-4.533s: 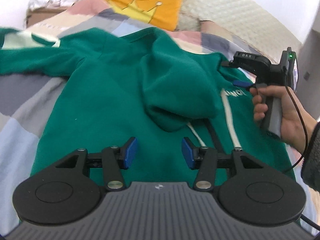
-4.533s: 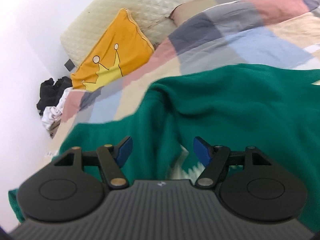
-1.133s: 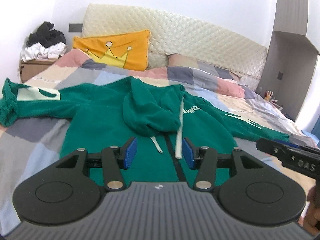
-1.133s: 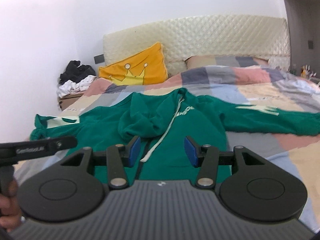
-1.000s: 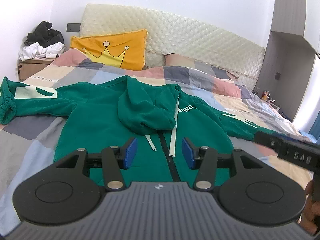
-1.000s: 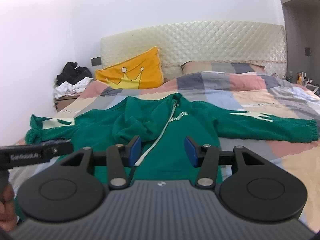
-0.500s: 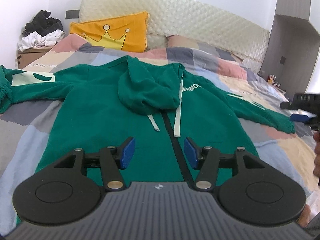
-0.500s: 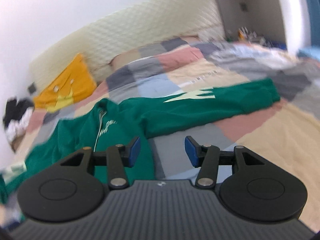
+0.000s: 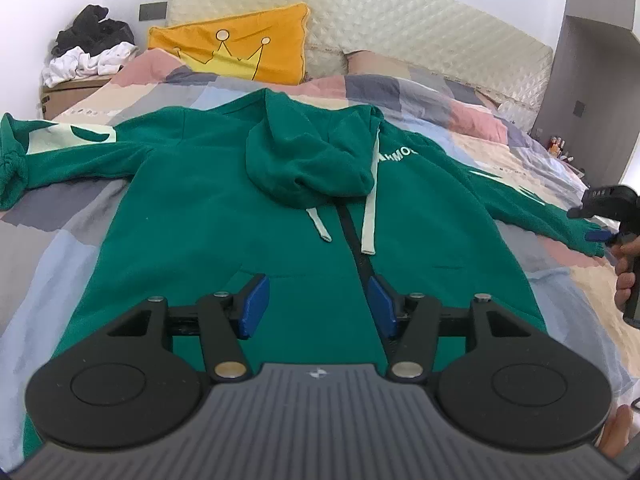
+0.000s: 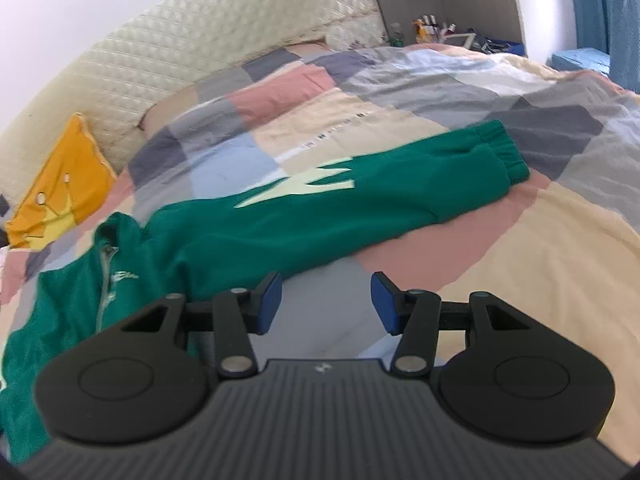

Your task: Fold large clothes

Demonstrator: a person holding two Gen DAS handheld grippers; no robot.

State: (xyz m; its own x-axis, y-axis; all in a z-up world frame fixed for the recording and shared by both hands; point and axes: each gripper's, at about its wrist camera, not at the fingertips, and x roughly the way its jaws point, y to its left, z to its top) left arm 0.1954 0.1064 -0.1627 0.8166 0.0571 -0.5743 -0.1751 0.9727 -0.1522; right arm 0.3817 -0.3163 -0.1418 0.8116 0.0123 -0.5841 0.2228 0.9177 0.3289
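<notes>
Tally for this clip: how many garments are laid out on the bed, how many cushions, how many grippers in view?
Hoodie: 1
Cushion: 1
Grippers: 2, left gripper and right gripper, both open
Total: 4
The clothes pile beside the bed is too jumbled to count.

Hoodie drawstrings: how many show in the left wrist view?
2. The shorter drawstring hangs from under the folded-down hood, left of the zipper; the longer drawstring runs down the hood's right edge onto the chest. Neither gripper touches them.
</notes>
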